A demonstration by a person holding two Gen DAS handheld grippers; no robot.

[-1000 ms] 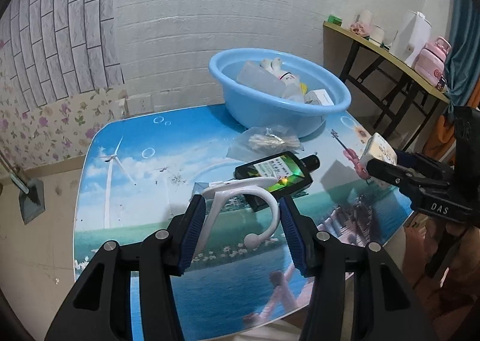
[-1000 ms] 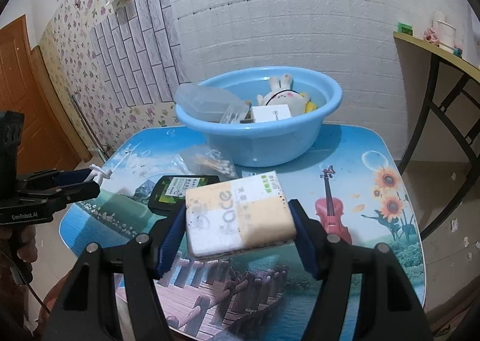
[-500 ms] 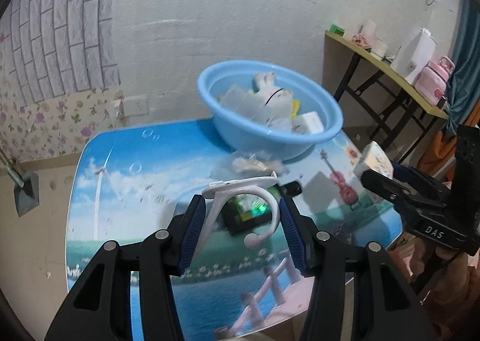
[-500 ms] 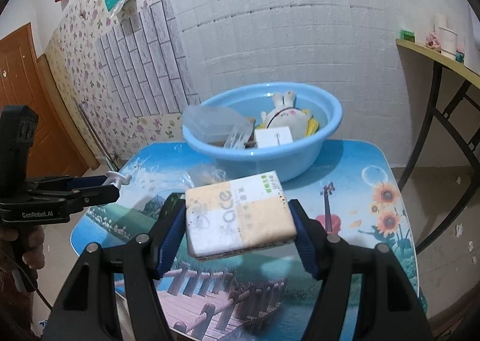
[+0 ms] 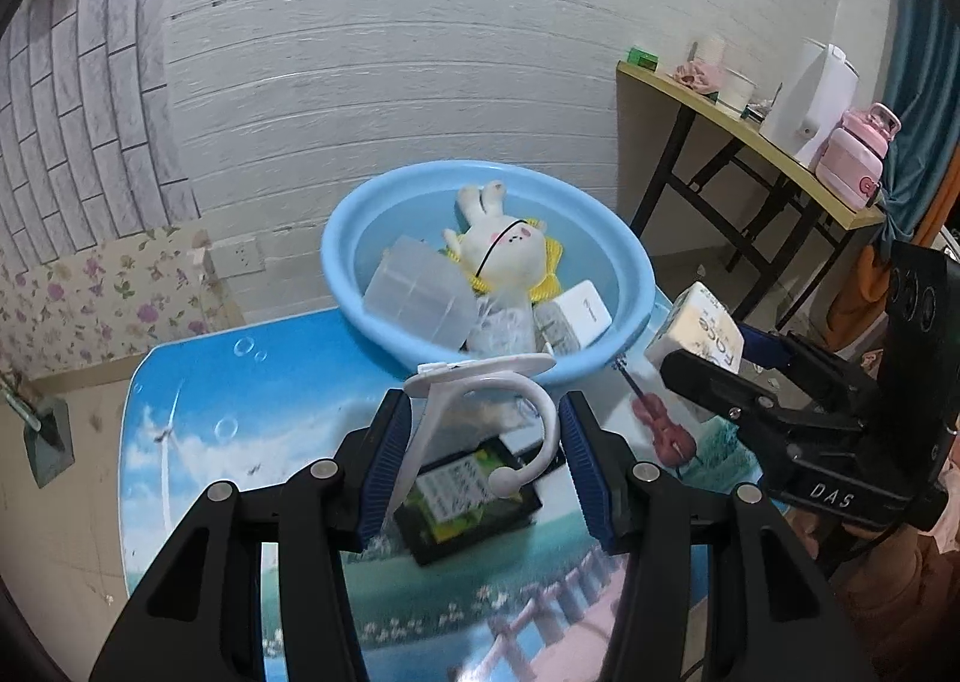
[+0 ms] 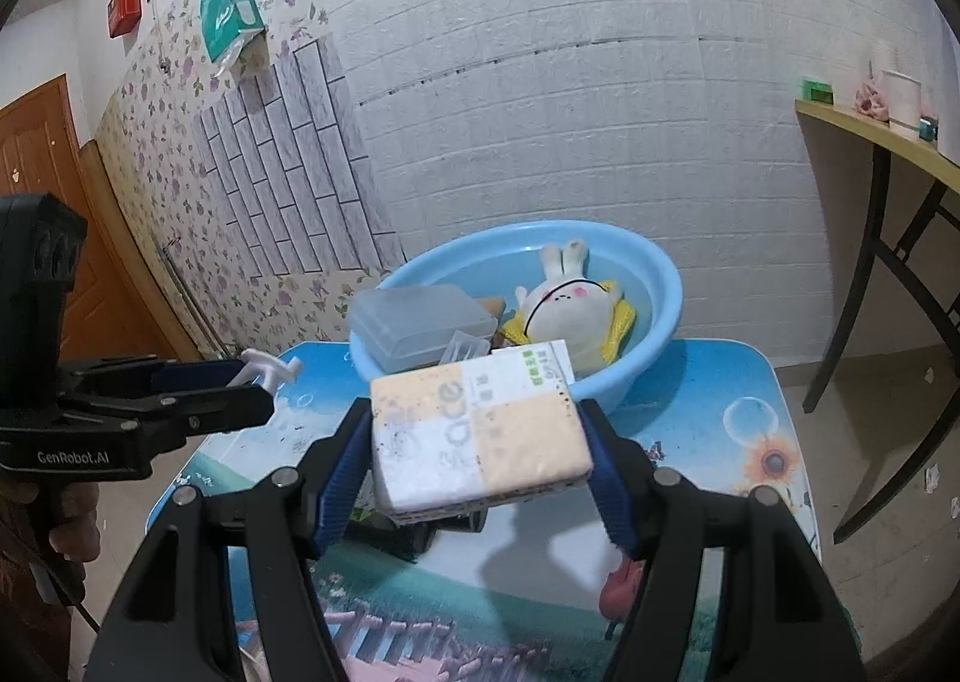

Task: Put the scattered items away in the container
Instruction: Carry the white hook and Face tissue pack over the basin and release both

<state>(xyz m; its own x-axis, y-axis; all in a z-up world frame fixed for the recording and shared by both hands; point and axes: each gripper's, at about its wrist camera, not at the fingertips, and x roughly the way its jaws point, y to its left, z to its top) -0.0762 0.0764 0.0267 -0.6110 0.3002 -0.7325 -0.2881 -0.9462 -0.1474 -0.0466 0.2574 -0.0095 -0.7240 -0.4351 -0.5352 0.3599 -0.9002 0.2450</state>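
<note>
The left gripper [image 5: 483, 454] is clamped on a white plastic hook [image 5: 480, 412], held in the air above the table [image 5: 198, 412]. The right gripper [image 6: 474, 463] squeezes a tissue pack [image 6: 474, 436] between its blue pads, also off the surface. A blue basin [image 5: 624, 274] stands at the table's far edge, holding a plush rabbit [image 5: 504, 250], a clear box [image 5: 414, 298] and what looks like a small white carton [image 5: 585, 310]. A black bottle [image 5: 468, 502] lies flat near the table's middle, below the hook.
</note>
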